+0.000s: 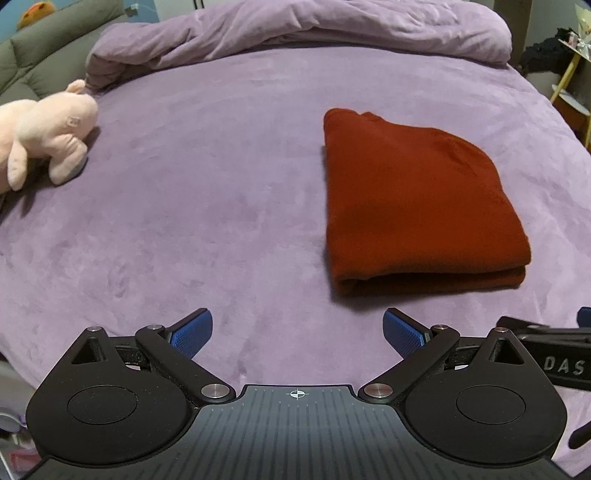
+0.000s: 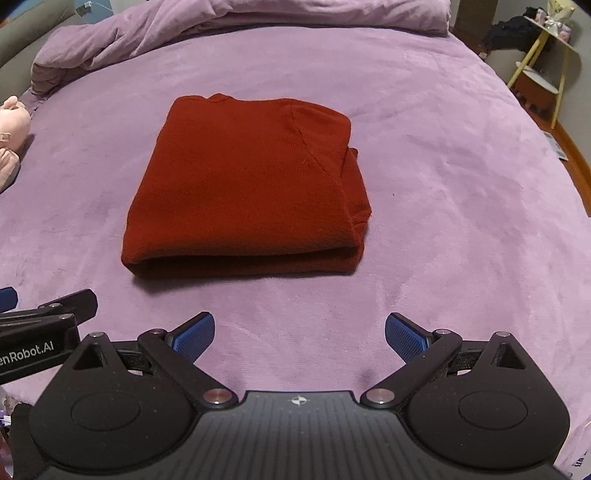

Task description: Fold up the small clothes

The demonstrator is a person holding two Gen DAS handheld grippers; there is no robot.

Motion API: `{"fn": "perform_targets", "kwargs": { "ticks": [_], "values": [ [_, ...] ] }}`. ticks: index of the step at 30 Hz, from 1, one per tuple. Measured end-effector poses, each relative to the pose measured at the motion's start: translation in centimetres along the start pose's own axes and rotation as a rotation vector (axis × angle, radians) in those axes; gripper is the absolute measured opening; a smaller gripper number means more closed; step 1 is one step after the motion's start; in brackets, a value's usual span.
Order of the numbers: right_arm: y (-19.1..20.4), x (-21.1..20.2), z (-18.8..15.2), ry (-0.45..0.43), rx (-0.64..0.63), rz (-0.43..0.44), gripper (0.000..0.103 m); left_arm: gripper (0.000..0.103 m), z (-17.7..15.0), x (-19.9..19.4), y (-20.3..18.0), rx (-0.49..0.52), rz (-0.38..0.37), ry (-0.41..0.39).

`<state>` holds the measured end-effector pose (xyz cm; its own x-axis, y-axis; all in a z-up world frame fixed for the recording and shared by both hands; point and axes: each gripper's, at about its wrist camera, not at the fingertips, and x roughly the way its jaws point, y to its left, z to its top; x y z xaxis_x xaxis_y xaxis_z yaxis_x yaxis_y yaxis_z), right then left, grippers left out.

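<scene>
The red sweater (image 2: 245, 184) lies folded into a thick rectangle on the purple bedspread (image 2: 461, 184), its doubled fold edge facing the near side. The right wrist view sees it almost head-on and shows what the left view cannot: a loose tuck of fabric bunched along the garment's right edge, and a diagonal seam across the top layer. The left wrist view puts the sweater (image 1: 417, 199) off to the right and instead shows the whole pink plush toy (image 1: 44, 133) lying at the far left of the bed, of which the right view catches only a sliver (image 2: 11, 136).

The left gripper (image 1: 297, 332) is released, its blue pads spread wide over bare bedspread, holding nothing. The right gripper (image 2: 299, 334) is likewise released and empty, just near of the sweater's fold edge and apart from it. Each view catches the other tool's black body at its edge, so the two sit side by side.

Bare bedspread surrounds the sweater on all sides, widest to its left. A rumpled purple duvet (image 1: 295, 33) is heaped along the far edge. Beyond the bed's right edge stands a yellow-legged stand (image 2: 539, 70).
</scene>
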<state>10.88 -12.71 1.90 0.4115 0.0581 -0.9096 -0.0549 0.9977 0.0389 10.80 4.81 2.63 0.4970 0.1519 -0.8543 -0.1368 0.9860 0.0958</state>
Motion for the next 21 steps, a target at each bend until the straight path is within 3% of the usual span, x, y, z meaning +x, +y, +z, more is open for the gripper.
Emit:
{"fn": "perform_targets", "kwargs": {
  "ticks": [21],
  "values": [
    [-0.35,0.21,0.58,0.009,0.002,-0.001,0.099,0.101,0.18,0.59,0.09,0.000,0.012,0.032]
  ]
}}
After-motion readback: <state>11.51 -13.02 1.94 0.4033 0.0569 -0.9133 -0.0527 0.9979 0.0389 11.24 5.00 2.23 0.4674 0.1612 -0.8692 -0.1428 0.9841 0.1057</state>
